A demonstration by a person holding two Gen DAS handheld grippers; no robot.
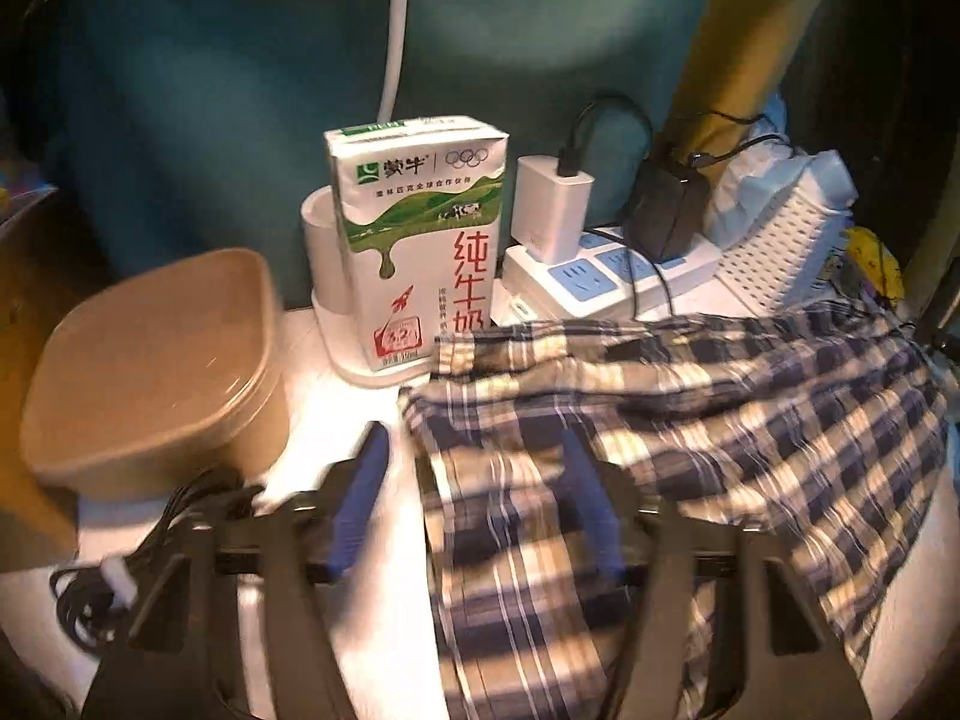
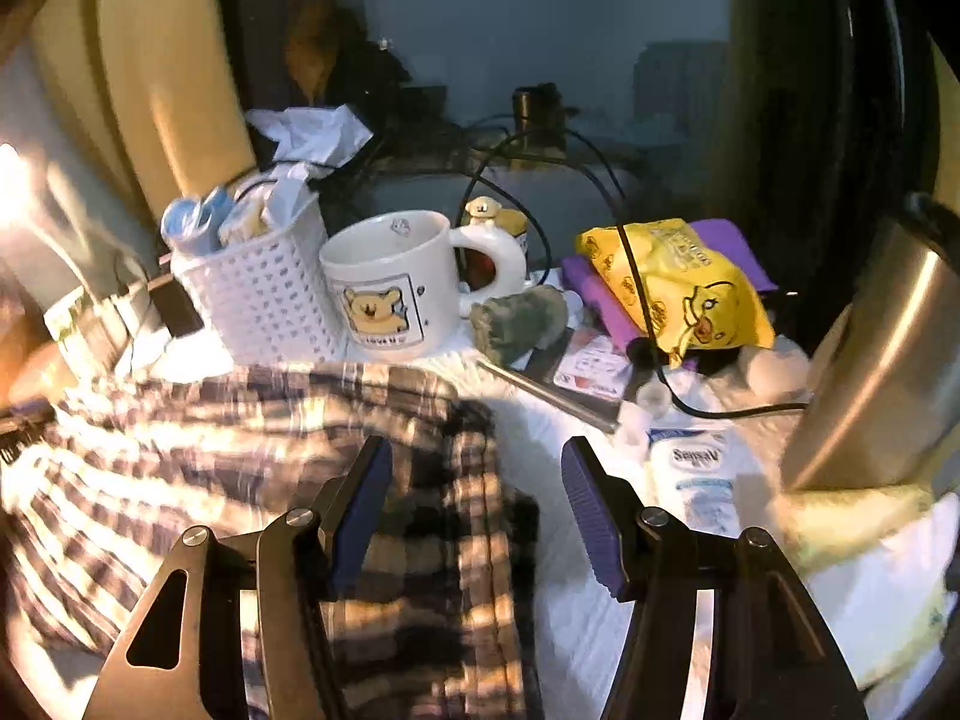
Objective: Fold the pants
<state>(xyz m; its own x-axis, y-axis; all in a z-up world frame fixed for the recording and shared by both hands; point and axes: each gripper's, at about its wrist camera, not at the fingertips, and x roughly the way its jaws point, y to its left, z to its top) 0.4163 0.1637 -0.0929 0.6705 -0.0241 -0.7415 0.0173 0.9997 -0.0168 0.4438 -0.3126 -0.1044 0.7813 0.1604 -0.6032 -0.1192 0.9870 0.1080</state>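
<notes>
Plaid pants (image 1: pixel 690 420) lie bunched, not yet neatly folded, on the white desk (image 1: pixel 336 420) near a milk carton (image 1: pixel 420 240) and mug (image 2: pixel 390 282). Both the left hand-held gripper (image 1: pixel 474 480) and right hand-held gripper (image 2: pixel 477 492) are spread over the cloth's edges, pinching nothing; most folding seems left.
</notes>
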